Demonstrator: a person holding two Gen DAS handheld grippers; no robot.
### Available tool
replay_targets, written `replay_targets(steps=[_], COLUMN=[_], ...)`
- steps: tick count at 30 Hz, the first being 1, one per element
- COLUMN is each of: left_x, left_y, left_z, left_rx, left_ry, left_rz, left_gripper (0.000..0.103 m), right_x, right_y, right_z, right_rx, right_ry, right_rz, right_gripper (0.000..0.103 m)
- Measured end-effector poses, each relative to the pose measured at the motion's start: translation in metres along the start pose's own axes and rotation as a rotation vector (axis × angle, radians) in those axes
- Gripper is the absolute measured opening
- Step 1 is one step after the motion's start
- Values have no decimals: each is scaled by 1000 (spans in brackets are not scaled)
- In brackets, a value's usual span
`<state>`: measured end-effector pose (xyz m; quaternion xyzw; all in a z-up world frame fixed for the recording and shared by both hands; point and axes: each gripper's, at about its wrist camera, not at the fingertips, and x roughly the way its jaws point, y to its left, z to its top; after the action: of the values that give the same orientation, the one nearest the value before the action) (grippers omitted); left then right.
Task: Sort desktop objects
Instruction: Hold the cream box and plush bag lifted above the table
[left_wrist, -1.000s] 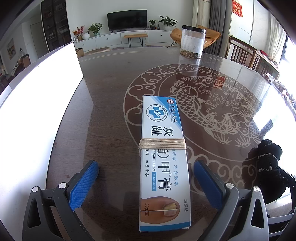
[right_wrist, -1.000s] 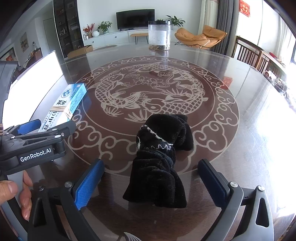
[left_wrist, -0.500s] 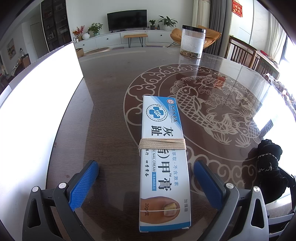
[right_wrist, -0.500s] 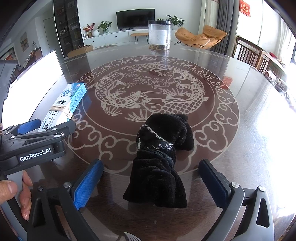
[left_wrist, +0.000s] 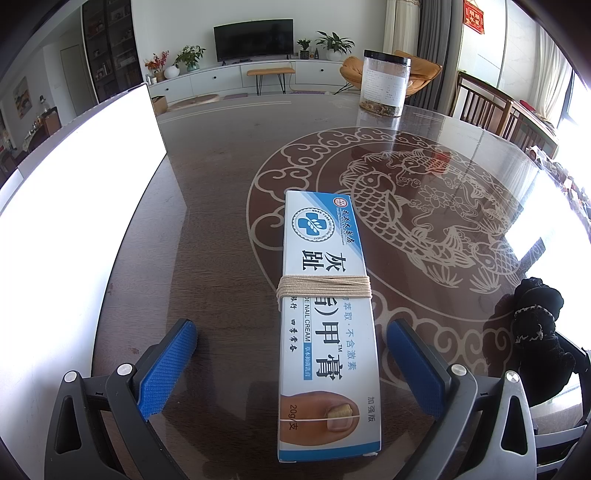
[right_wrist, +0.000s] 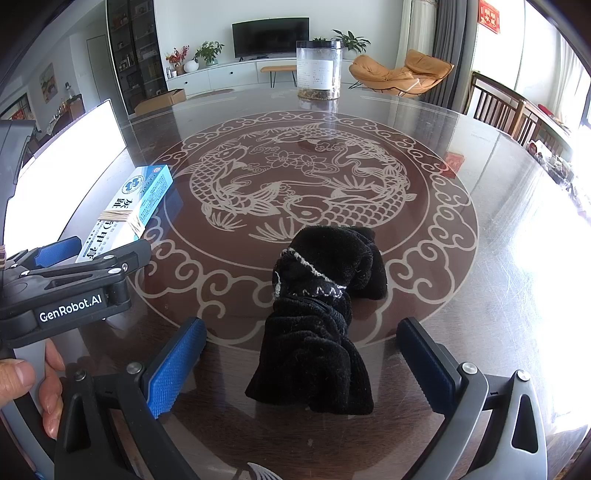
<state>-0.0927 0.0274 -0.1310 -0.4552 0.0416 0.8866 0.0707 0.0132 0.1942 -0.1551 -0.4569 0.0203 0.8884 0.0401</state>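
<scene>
We see the left gripper (left_wrist: 291, 365) wide open, with the blue cream box (left_wrist: 325, 314) lying flat between its fingers at 12 o'clock, not touched. Our right gripper (right_wrist: 301, 363) is open too, around the black sock (right_wrist: 321, 314) on the table (right_wrist: 480, 240).

The left gripper (left_wrist: 291, 369) and right gripper (right_wrist: 301, 363) each have black arms with grey outer frames, silver screws and ribbed blue pads (right_wrist: 173, 369). White "GenRobot.AI" lettering marks the left gripper's black side. A bare hand (right_wrist: 26, 384) grips its handle.
</scene>
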Motion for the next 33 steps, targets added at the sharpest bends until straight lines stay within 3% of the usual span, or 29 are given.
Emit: replay_targets(steps=[29,33], left_x=[0,2], left_y=[0,0], left_z=[0,2], left_rx=[0,4], left_ry=[0,6], left_rz=[0,-9], left_gripper=[103,103], right_x=[0,-6], right_y=[0,-21], right_z=[0,2], right_rx=[3,103], right_ry=[-1,-8], right_rz=[2,121], right_gripper=[103,103])
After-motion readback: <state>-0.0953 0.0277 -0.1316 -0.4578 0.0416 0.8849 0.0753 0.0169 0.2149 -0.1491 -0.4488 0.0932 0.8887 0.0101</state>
